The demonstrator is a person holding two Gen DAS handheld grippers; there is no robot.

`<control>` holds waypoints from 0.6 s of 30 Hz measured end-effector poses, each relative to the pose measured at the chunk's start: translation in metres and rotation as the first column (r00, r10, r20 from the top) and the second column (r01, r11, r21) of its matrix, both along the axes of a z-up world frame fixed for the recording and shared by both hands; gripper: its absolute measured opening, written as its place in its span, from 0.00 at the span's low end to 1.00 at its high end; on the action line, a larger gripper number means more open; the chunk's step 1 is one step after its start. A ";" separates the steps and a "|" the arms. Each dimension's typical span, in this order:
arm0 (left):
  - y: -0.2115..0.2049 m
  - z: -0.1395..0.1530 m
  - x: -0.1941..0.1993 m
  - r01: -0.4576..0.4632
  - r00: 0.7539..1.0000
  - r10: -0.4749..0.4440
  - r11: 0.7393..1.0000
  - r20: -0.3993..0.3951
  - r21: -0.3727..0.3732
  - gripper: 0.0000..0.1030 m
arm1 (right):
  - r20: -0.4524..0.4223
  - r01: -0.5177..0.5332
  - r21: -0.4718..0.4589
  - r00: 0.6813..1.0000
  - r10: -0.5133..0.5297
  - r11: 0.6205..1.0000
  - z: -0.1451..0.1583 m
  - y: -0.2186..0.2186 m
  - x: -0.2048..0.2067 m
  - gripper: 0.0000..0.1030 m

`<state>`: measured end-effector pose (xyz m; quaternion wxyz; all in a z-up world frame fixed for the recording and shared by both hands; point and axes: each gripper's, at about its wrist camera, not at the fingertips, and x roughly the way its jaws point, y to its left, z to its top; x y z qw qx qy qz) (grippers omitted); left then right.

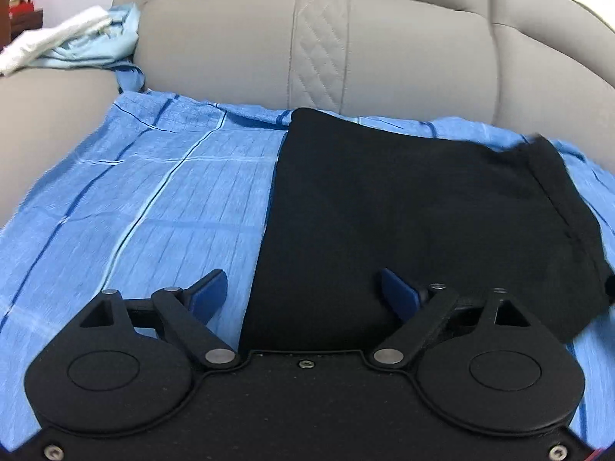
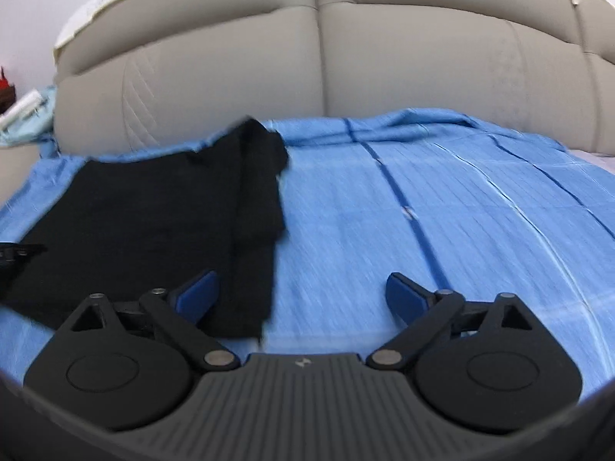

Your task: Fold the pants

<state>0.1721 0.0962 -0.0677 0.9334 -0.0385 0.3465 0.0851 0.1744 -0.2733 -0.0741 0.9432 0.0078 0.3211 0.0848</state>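
The black pants [image 1: 423,207] lie folded into a compact shape on a blue striped sheet [image 1: 153,192]. In the right wrist view the pants [image 2: 161,215] lie at the left, with a raised corner at the far end. My left gripper [image 1: 303,296] is open and empty, above the near left edge of the pants. My right gripper [image 2: 301,297] is open and empty, above the near right edge of the pants. Its left finger [image 2: 196,296] is over the black cloth. A bit of the left gripper [image 2: 19,253] shows at the left edge of the right wrist view.
The beige padded sofa back [image 1: 315,46] rises behind the sheet. A heap of light blue and white cloth [image 1: 77,38] lies on the sofa arm at far left. The blue sheet [image 2: 442,211] stretches to the right of the pants.
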 end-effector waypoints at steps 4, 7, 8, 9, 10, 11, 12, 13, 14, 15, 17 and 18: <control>-0.009 0.007 -0.029 -0.013 1.000 0.012 1.000 -0.026 -0.004 0.85 | 0.027 -0.017 -0.117 0.999 0.021 0.993 -0.002 0.006 -0.034 0.98; -0.030 0.011 -0.048 0.015 1.000 -0.014 0.999 -0.018 0.037 0.91 | 0.096 -0.050 -0.062 0.994 0.055 0.997 0.003 0.013 -0.061 0.99; -0.037 0.011 -0.052 0.033 0.999 -0.032 0.998 -0.018 0.057 0.93 | 0.115 -0.054 -0.048 0.992 0.059 0.997 0.004 0.016 -0.067 1.00; -0.046 0.009 -0.056 0.052 0.999 -0.050 0.996 -0.021 0.075 0.93 | 0.128 -0.056 -0.039 0.990 0.061 0.998 0.003 0.020 -0.072 1.00; -0.055 0.006 -0.061 0.072 0.997 -0.070 0.993 -0.029 0.097 0.93 | 0.138 -0.058 -0.033 0.989 0.062 0.998 0.002 0.023 -0.077 1.00; -0.062 0.003 -0.063 0.088 0.996 -0.084 0.989 -0.041 0.116 0.94 | 0.139 -0.061 -0.029 0.988 0.064 0.998 0.001 0.027 -0.079 1.00; -0.069 0.000 -0.065 0.100 0.994 -0.094 0.986 -0.051 0.131 0.95 | 0.135 -0.065 -0.025 0.989 0.068 0.998 -0.001 0.030 -0.081 1.00; -0.075 -0.003 -0.067 0.109 0.993 -0.102 0.984 -0.055 0.143 0.96 | 0.133 -0.067 -0.021 0.989 0.069 0.998 -0.003 0.033 -0.082 1.00; -0.080 -0.005 -0.070 0.110 0.994 -0.105 0.983 -0.040 0.150 0.98 | 0.131 -0.067 -0.016 0.989 0.069 0.998 -0.004 0.035 -0.081 1.00; -0.083 -0.005 -0.070 0.110 0.994 -0.105 0.983 -0.036 0.148 1.00 | 0.129 -0.070 -0.012 0.989 0.071 0.997 -0.005 0.037 -0.082 1.00; -0.086 -0.005 -0.068 0.106 0.994 -0.101 0.988 -0.047 0.115 1.00 | 0.130 -0.069 -0.010 0.989 0.070 0.998 -0.007 0.039 -0.082 1.00; -0.086 -0.005 -0.067 0.101 0.994 -0.097 0.990 -0.051 0.095 1.00 | 0.130 -0.067 -0.012 0.989 0.068 0.998 -0.008 0.040 -0.080 1.00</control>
